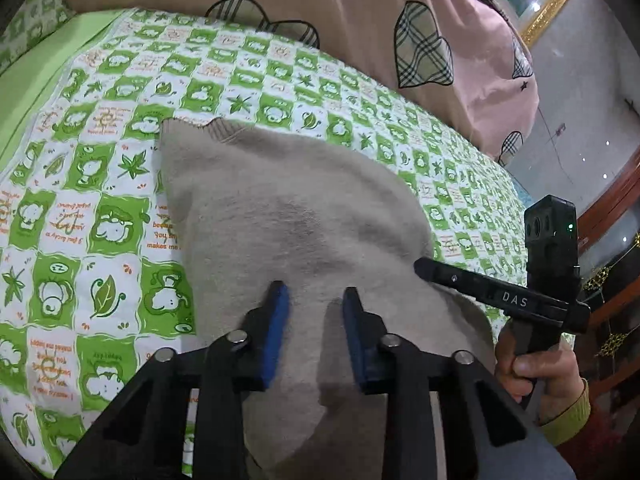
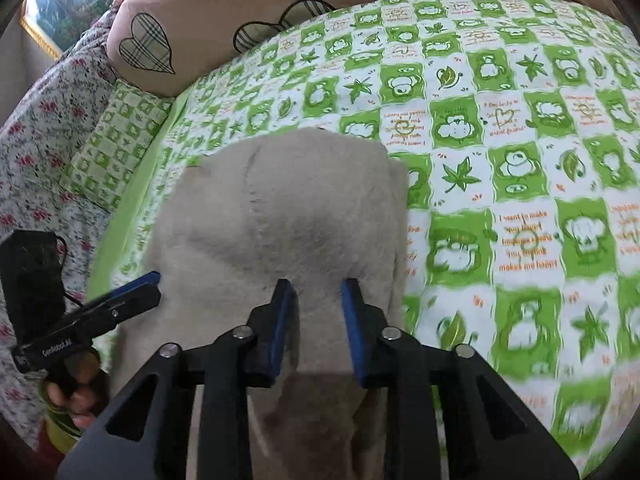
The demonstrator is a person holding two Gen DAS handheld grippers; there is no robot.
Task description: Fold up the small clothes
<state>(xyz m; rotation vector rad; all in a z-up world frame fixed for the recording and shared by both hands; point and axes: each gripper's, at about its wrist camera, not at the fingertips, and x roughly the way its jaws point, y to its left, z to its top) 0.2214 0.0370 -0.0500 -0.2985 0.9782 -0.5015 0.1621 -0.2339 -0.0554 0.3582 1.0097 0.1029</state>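
1. Blue-padded left gripper (image 1: 316, 292) is seen above the beige knit sweater (image 1: 280, 216), jaws apart, nothing clamped.
2. Right gripper (image 2: 314, 286) is likewise parted over the sweater.
3. Sweater is spread on the green checked bedsheet (image 1: 100, 200), away from its edges.
4. Pink heart-print quilt (image 1: 360, 20) is heaped beyond.

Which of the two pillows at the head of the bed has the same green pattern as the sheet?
The small pillow, green-checked like the sheet; the big pillow beside it is pinkish-tan with plaid hearts.

1 beige sweater (image 1: 288, 216), 2 grippers, 1 green checked sheet (image 1: 100, 184), 1 pink quilt (image 1: 360, 20).
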